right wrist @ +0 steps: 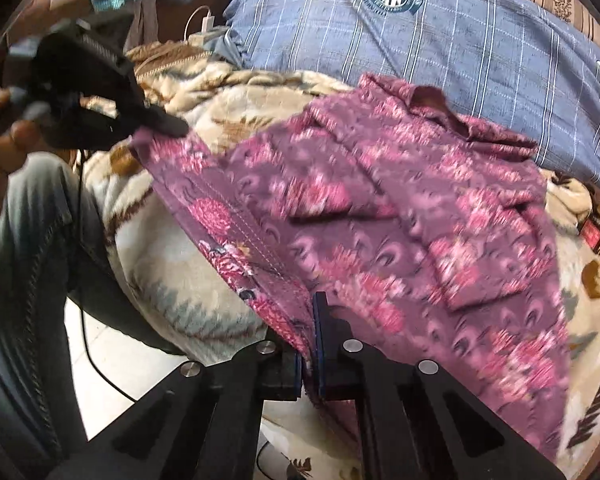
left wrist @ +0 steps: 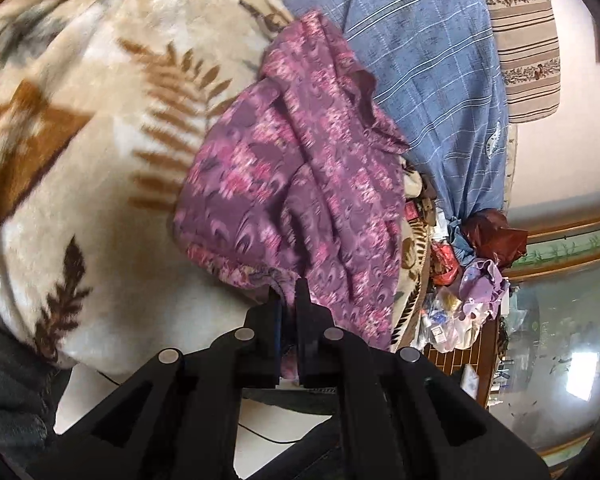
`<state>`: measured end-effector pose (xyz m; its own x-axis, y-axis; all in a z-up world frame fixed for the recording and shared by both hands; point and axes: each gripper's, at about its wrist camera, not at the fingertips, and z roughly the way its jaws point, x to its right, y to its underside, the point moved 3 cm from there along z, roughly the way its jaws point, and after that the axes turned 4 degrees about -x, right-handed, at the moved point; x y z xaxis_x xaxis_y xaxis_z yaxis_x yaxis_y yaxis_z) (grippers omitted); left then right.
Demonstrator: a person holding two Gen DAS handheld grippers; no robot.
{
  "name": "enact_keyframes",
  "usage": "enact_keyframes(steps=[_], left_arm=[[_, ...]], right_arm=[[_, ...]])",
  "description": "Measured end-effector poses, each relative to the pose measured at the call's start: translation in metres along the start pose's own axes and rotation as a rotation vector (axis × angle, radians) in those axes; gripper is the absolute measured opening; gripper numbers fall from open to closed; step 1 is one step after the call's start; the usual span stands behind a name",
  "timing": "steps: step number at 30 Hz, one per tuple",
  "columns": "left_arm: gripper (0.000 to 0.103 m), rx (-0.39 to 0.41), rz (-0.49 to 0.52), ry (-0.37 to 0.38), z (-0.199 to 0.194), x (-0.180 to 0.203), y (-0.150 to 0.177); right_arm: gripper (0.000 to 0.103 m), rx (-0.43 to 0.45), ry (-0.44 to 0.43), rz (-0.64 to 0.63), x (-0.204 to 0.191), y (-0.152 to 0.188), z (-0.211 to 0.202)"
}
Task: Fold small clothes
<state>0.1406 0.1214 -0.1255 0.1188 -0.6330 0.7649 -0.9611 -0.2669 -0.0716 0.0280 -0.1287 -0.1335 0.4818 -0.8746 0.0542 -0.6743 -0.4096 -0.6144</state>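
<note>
A small purple garment with a pink flower print (left wrist: 300, 184) lies crumpled on a cream blanket with brown leaf patterns (left wrist: 100, 120). My left gripper (left wrist: 288, 296) is shut on the garment's near edge. In the right wrist view the garment (right wrist: 380, 220) is stretched and lifted between both grippers. My right gripper (right wrist: 312, 312) is shut on its hemmed edge. The left gripper (right wrist: 156, 120) shows there at upper left, pinching another corner, held by a hand.
A blue checked pillow (right wrist: 420, 40) lies beyond the garment. The blanket (right wrist: 172, 264) covers the bed. A person's jeans-clad leg (right wrist: 32, 240) is at the left. Cluttered bags and items (left wrist: 460, 280) sit beside the bed, with a striped pillow (left wrist: 528, 40) behind.
</note>
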Motion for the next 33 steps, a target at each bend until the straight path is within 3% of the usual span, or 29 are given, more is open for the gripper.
enact_keyframes(steps=[4,8,11,16,21,25,28,30,31,32,33], left_arm=[[0.003,0.037,0.059,0.034,-0.012,0.032,-0.035],[0.003,0.032,0.122,0.016,0.001,0.067,-0.099],[0.003,0.016,0.119,0.028,0.022,0.08,-0.156],[0.003,0.022,0.075,-0.018,0.077,0.077,-0.259],[0.003,0.044,0.055,-0.061,0.123,0.062,-0.324],[0.003,0.069,0.018,-0.042,0.14,0.042,-0.35],[0.004,0.026,0.047,-0.099,0.158,0.028,-0.347],[0.005,0.017,-0.006,-0.079,0.154,0.024,-0.344],[0.01,0.027,-0.02,-0.074,0.145,0.028,-0.343],[0.022,0.054,-0.01,-0.085,0.133,0.037,-0.344],[0.034,0.111,0.027,-0.107,0.114,0.05,-0.342]], right_arm=[[0.004,0.026,-0.034,-0.017,0.029,-0.045,-0.013],[0.004,-0.04,-0.116,-0.027,0.073,-0.105,0.003],[0.004,-0.121,-0.137,-0.017,0.112,-0.15,0.037],[0.004,-0.232,-0.141,-0.024,0.166,-0.22,0.1],[0.004,-0.297,-0.148,0.018,0.216,-0.272,0.169],[0.005,-0.292,-0.173,0.099,0.241,-0.285,0.213],[0.017,-0.274,-0.166,0.156,0.25,-0.282,0.23],[0.03,-0.275,-0.156,0.2,0.256,-0.275,0.229],[0.03,-0.249,-0.155,0.23,0.26,-0.273,0.215],[0.032,-0.202,-0.16,0.259,0.264,-0.273,0.193],[0.045,-0.143,-0.178,0.286,0.267,-0.272,0.169]])
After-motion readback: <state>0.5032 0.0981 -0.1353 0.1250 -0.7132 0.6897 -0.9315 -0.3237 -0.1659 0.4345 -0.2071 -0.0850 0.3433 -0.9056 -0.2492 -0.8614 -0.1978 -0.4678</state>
